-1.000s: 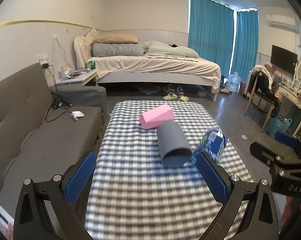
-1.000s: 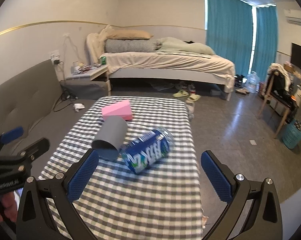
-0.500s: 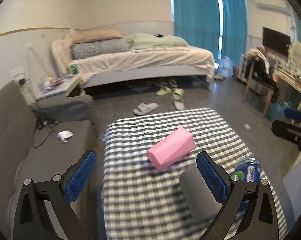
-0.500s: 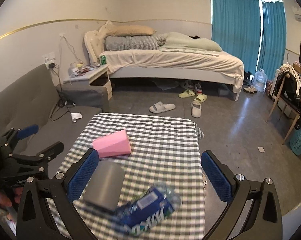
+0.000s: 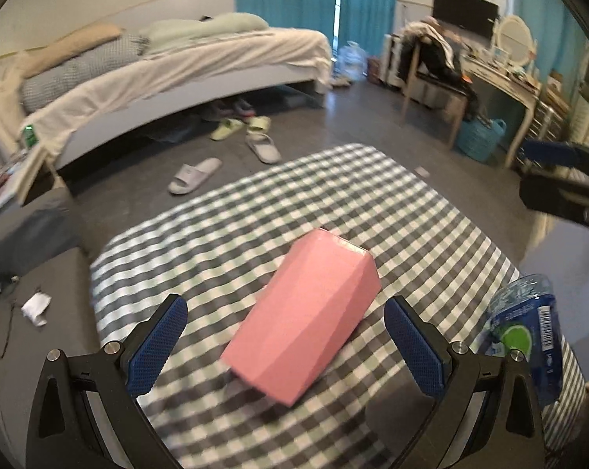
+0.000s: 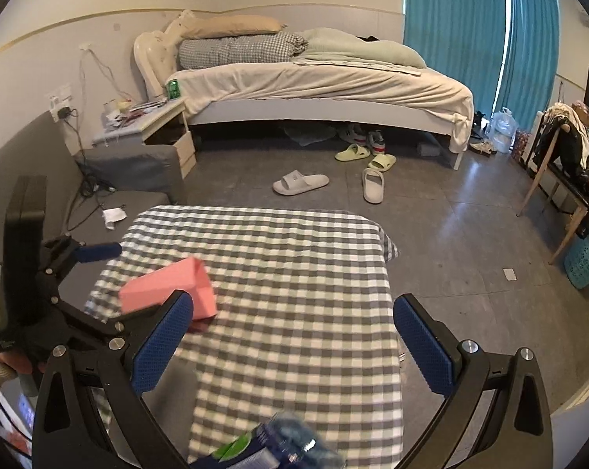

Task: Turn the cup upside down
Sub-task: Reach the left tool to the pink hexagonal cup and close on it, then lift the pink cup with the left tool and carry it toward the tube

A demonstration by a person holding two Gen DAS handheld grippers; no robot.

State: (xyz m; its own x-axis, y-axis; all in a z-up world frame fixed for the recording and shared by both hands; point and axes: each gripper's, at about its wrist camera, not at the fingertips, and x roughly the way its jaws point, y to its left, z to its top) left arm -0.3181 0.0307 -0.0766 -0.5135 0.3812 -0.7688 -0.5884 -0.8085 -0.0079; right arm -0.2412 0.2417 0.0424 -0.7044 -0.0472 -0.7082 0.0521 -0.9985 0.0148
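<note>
In the left wrist view the left claw stands spread wide, its blue pads either side of a pink faceted cup without touching it, so it has hold of nothing. The pink faceted cup lies on its side on the checked cloth of the desk, its length running from near left to far right. At the right edge of this view a blue-labelled bottle lies on the desk, near the cup but apart from it.

In the right wrist view the right claw is likewise spread wide and empty above the desk, the cup just past its left pad. Beyond the desk, slippers lie on the floor, and a bed stands along the far wall.
</note>
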